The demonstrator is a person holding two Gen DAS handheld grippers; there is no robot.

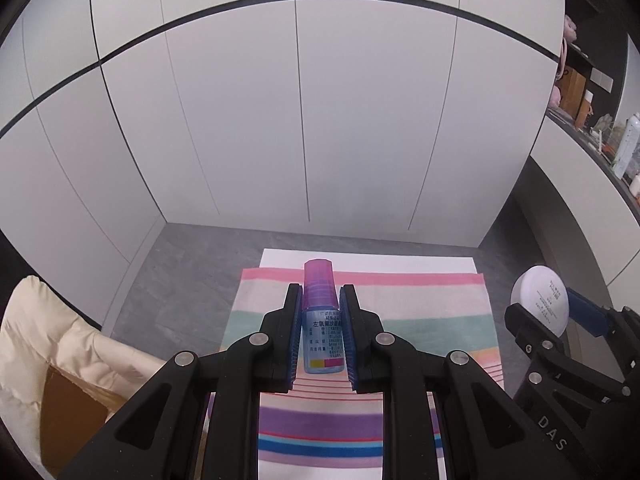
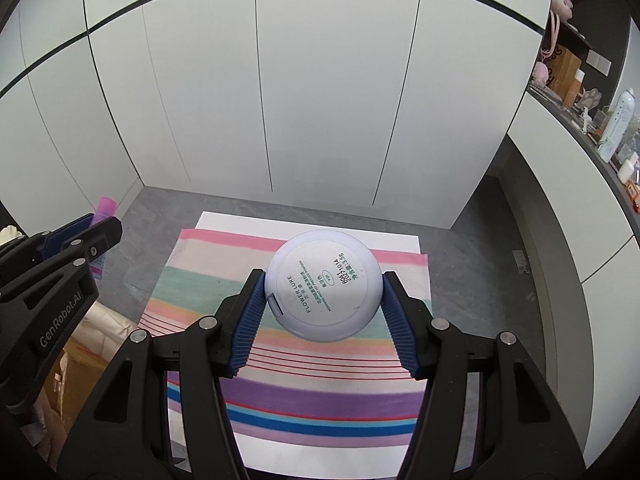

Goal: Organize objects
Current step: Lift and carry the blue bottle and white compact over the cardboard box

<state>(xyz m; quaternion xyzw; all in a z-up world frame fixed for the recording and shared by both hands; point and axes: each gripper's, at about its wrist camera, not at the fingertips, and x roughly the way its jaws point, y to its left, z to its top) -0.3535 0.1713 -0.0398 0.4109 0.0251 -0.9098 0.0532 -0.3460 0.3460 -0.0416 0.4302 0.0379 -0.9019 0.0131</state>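
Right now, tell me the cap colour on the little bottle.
Translucent pink-purple cap, clearest in the left wrist view.

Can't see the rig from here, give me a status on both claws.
Left claw shut on small dropper bottle. Right claw shut on round white compact. Both held above striped cloth. Nothing in the way.

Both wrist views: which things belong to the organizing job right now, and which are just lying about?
In the job:
- small blue dropper bottle with pink cap, clamped in left gripper
- round white powder compact, clamped in right gripper
- striped cloth

Lying about:
- cream padded jacket
- shelf clutter
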